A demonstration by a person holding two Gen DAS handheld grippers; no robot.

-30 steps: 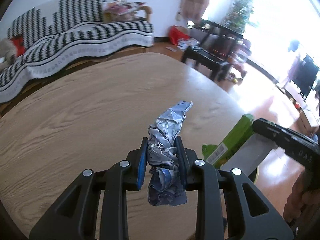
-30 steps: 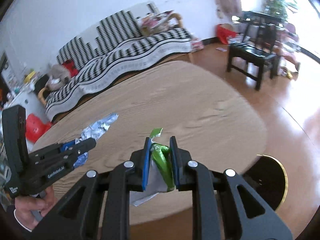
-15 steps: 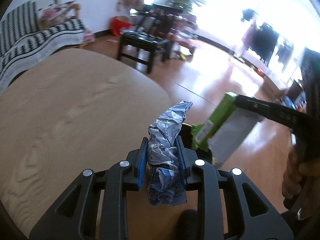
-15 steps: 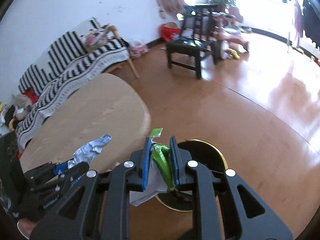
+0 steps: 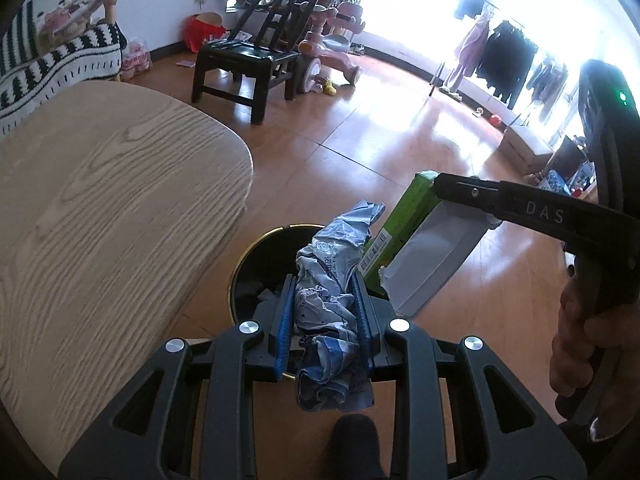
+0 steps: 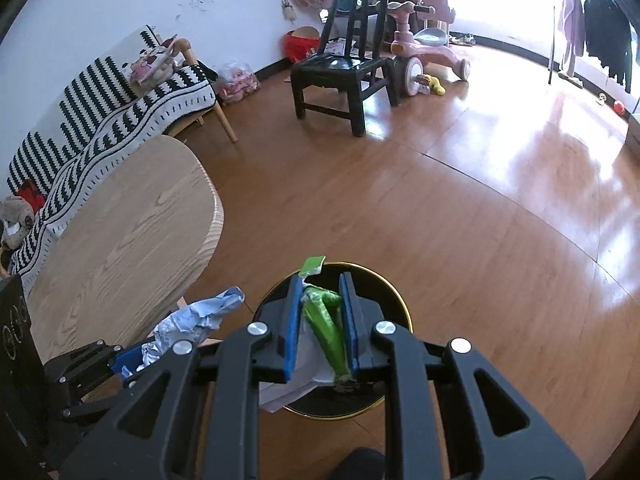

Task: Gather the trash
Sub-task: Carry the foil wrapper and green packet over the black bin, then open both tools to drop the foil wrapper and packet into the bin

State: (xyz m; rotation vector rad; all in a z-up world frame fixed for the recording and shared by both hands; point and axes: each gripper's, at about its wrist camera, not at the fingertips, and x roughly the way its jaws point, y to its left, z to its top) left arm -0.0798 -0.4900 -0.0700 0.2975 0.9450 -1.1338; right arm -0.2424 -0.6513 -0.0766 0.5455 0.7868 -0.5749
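Crumpled blue-white wrapper (image 5: pixel 326 280) and green-white packet (image 6: pixel 326 320) hang above black bin (image 6: pixel 394 300).

The bin (image 6: pixel 394 304) stands on the floor (image 6: pixel 480 220), just beside the tabletop's (image 6: pixel 120 240) rounded end. Both tools hang over the bin: the left tool (image 5: pixel 324 300) holds a crumpled wrapper (image 5: pixel 332 264), the right tool (image 6: pixel 322 304) a flat packet (image 6: pixel 324 320), with the wrapper left of the packet. Beyond the tabletop a sofa (image 6: pixel 100 120) lines the wall. A chair (image 6: pixel 344 68) stands well behind the bin, with a ride-on toy (image 6: pixel 424 48) to its right.
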